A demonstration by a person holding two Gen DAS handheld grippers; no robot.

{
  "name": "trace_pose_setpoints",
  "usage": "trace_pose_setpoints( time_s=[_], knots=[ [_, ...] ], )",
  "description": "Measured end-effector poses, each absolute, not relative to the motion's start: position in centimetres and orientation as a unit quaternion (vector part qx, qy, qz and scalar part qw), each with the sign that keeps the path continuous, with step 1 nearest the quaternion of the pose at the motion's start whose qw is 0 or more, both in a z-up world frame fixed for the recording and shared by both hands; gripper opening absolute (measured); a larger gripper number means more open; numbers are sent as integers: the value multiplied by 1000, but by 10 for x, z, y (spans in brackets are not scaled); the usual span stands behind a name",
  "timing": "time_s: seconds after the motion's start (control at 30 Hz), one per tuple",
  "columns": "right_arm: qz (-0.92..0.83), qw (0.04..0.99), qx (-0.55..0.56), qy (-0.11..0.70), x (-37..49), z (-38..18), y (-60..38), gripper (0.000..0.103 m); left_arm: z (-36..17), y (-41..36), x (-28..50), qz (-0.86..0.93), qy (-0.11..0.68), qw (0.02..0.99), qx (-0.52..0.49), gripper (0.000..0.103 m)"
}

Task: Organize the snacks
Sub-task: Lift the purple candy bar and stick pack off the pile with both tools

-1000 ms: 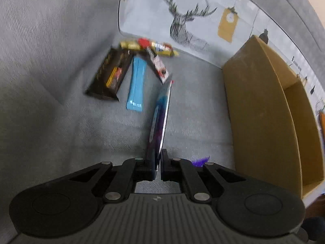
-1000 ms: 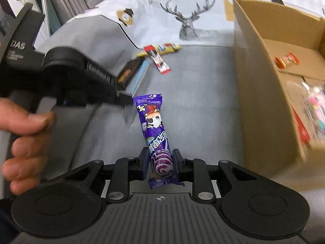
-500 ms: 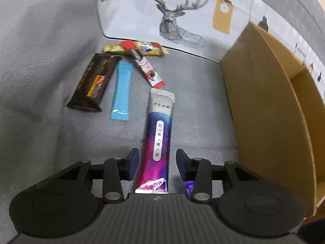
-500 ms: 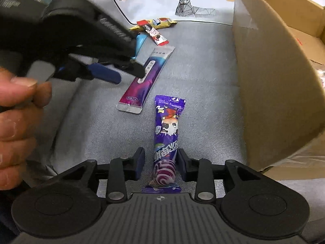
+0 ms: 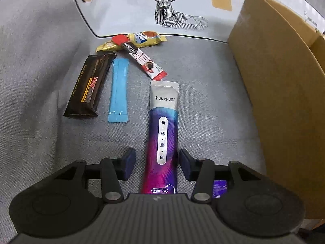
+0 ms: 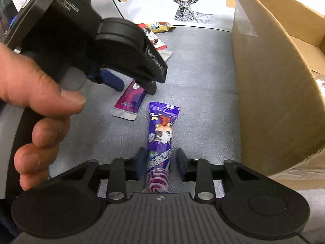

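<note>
A purple and silver stick pack (image 5: 162,134) lies flat on the grey fabric between the fingers of my left gripper (image 5: 156,162). The jaws are closing; a gap shows at the left pad. In the right wrist view my left gripper (image 6: 132,85) hovers over the stick pack (image 6: 130,99), held by a person's hand (image 6: 40,101). A purple lollipop pack (image 6: 160,134) lies between the fingers of my right gripper (image 6: 160,162). Those jaws are closing too, with a thin gap on the right side. The lollipop pack (image 5: 220,187) peeks out under the left gripper's right finger.
A dark brown bar (image 5: 87,89), a blue stick (image 5: 118,93), a red coffee stick (image 5: 144,61) and a yellow pack (image 5: 138,40) lie farther out. An open cardboard box (image 6: 274,81) stands on the right. A deer-print cushion (image 5: 178,10) closes the back.
The left gripper let go of the stick pack, which went from edge-up to flat, then sank over it. The right gripper released the lollipop pack onto the fabric; both jaws have since narrowed.
</note>
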State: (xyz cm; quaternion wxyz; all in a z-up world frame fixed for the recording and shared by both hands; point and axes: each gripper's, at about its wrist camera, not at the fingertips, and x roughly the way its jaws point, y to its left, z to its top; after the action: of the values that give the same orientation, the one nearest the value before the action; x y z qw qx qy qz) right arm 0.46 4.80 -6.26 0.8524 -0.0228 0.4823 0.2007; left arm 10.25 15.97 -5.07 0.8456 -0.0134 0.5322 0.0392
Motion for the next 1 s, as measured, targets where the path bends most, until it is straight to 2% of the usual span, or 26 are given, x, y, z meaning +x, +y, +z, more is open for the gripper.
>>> trace_pose_setpoints(
  time_s=[0.17,0.37,0.57,0.83,0.9,1.0],
  knots=[
    [190,858,-15,477,6,-63,43,20,-47,161,100,46,525,849,-23,30],
    [187,860,-4,475,7,-63,40,20,-43,169,95,51,524,850,-36,30],
    [179,857,7,484,15,-68,39,23,-47,171,94,51,535,843,-29,34],
    [173,858,11,483,18,-69,41,30,-49,166,98,50,533,845,-14,34],
    [176,859,4,480,19,-70,42,30,-49,165,97,50,531,846,-15,30],
    [176,864,-3,471,18,-67,43,20,-45,166,95,53,524,850,-21,27]
  ],
)
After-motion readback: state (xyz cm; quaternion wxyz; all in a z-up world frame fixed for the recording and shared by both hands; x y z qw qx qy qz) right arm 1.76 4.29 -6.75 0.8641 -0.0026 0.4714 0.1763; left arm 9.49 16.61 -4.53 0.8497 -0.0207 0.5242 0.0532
